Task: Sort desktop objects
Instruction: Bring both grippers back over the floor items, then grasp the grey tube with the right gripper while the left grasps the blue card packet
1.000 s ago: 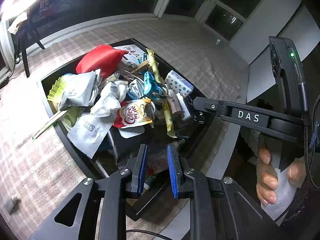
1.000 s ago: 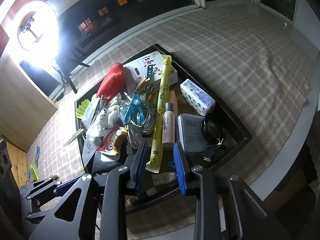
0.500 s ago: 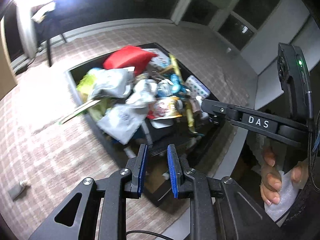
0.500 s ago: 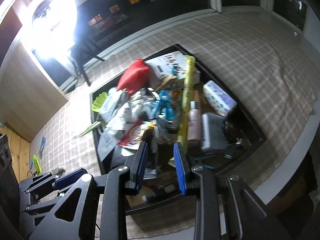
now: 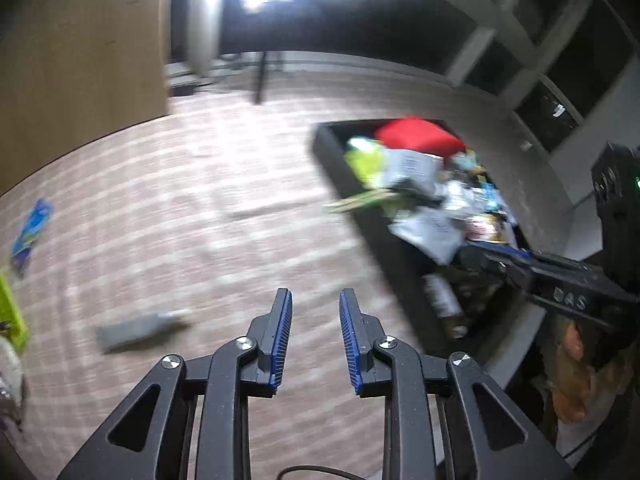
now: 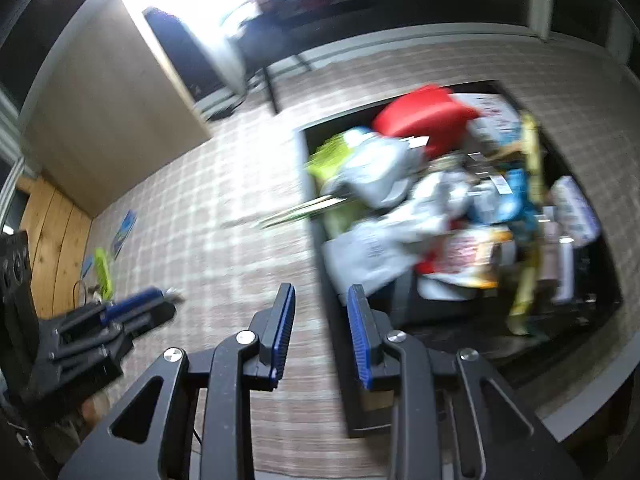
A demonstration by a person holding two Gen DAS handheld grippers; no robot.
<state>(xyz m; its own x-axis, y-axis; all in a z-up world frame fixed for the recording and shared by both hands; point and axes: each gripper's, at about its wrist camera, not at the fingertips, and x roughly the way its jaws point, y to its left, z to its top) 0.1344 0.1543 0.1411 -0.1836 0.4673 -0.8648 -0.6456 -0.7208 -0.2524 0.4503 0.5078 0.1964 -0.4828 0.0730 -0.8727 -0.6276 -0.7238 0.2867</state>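
Observation:
Both views are blurred by motion. A black tray heaped with desk clutter stands on the checked cloth, with a red pouch at its far end, white packets, a long yellow stick pack and a thin green stick poking over its left rim. My left gripper hangs over bare cloth left of the tray; its jaws are opening with nothing between them. Over the tray's near left rim my right gripper stands open and holds nothing.
A small grey tube lies on the cloth just left of my left gripper. Farther left are a blue packet and a yellow-green item. A wooden panel stands behind. The table edge runs near the tray's right side.
Both grippers have swung left, off the tray's near end; the tray now sits at the right of both views. The left jaws stand wider apart than before. Nothing was picked up.

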